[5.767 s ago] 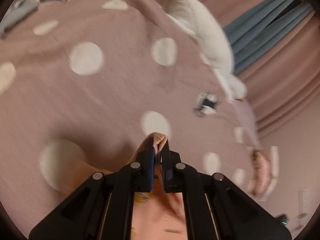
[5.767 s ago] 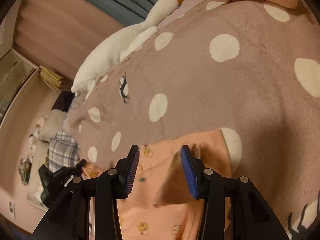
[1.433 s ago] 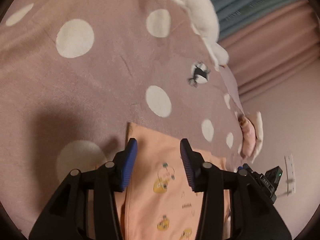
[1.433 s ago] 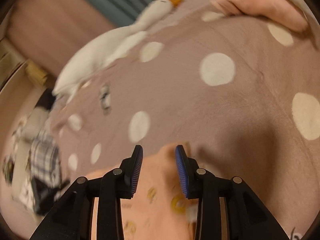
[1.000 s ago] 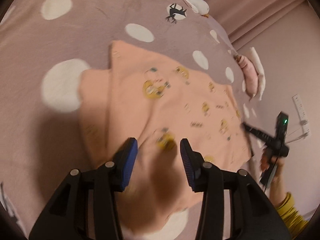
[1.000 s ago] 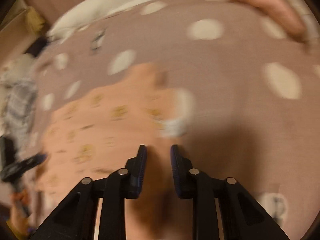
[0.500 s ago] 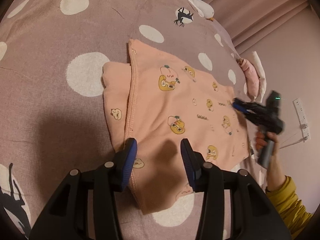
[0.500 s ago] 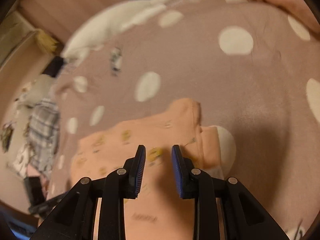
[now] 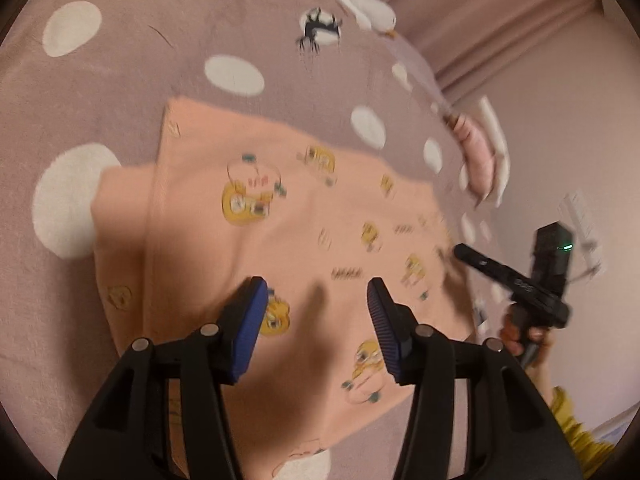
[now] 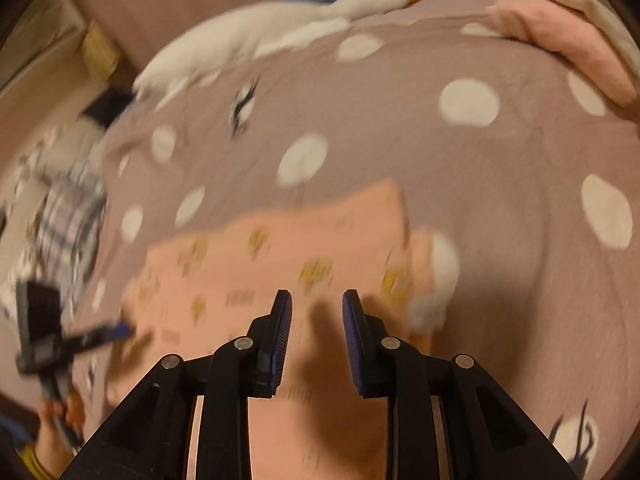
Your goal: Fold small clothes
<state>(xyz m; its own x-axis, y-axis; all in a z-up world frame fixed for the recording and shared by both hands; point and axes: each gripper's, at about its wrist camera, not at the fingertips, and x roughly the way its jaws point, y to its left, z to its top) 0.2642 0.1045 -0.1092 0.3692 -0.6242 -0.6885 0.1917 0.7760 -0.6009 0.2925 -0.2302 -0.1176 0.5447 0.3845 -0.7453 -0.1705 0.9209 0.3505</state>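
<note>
A small peach garment (image 9: 300, 220) with yellow cartoon prints lies flat on the mauve polka-dot blanket (image 9: 120, 80); one folded flap shows along its left side. My left gripper (image 9: 316, 320) hovers over the garment's near half. Its jaws are opening and nothing is between them. In the right wrist view the same garment (image 10: 260, 272) is blurred, and my right gripper (image 10: 316, 320) stands over its near edge, narrowly open with nothing between its pads. The right gripper (image 9: 460, 250) also shows in the left wrist view, held in a hand at the garment's right edge.
A white goose plush (image 10: 280, 28) lies along the far side of the bed. A pink and cream pillow (image 10: 560, 40) sits at the far right, and plaid cloth (image 10: 68, 216) at the left. Curtains (image 9: 500, 20) hang behind the bed.
The left gripper, earlier shut on a fold of the garment, has let go and its jaws have widened. Both grippers have shifted over the garment, which now lies flat.
</note>
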